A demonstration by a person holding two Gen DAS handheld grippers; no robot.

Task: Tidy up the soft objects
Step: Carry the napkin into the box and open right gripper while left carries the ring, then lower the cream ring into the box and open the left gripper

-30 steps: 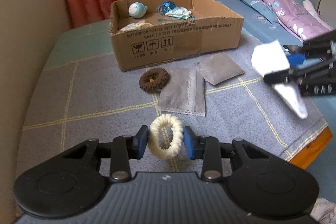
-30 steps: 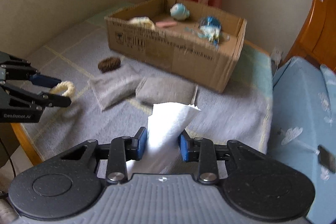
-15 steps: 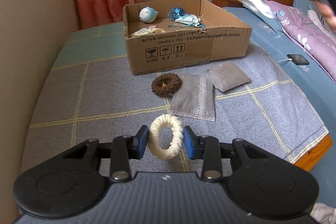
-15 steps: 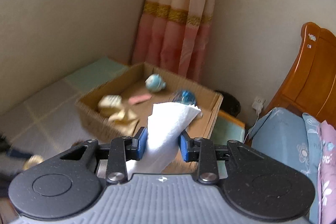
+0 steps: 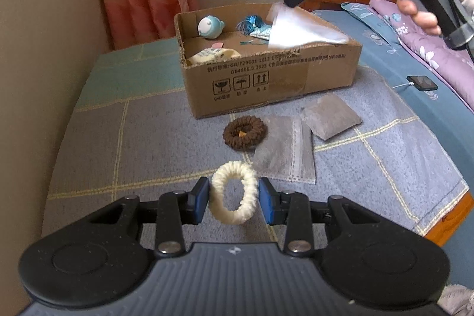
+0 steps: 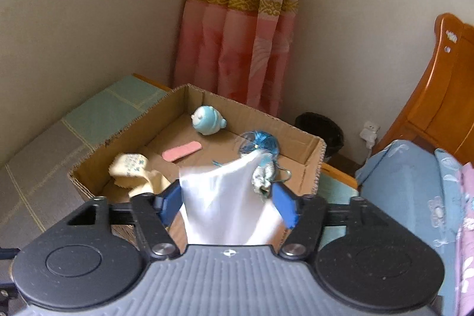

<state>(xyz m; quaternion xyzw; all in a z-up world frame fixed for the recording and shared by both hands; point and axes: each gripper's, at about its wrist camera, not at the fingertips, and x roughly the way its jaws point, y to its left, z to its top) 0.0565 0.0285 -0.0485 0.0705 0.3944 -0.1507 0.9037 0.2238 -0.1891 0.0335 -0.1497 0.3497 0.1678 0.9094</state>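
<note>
My right gripper (image 6: 226,205) is opening to drop the white cloth (image 6: 228,206) over the cardboard box (image 6: 311,165), while my left gripper (image 5: 234,202) clamps the cream scrunchie (image 5: 233,196), ready next.

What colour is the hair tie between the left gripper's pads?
Cream hair tie, clearest in the left wrist view.

The cardboard box (image 5: 266,73) stands open-topped, reachable from above, though the right gripper (image 6: 229,205) and a white cloth (image 6: 228,206) hang over its near right part. Its floor is bare in the middle. On the blanket (image 5: 142,150), the left half lies free; a brown ring (image 5: 244,133) and two grey pouches (image 5: 286,151) crowd the way ahead.
</note>
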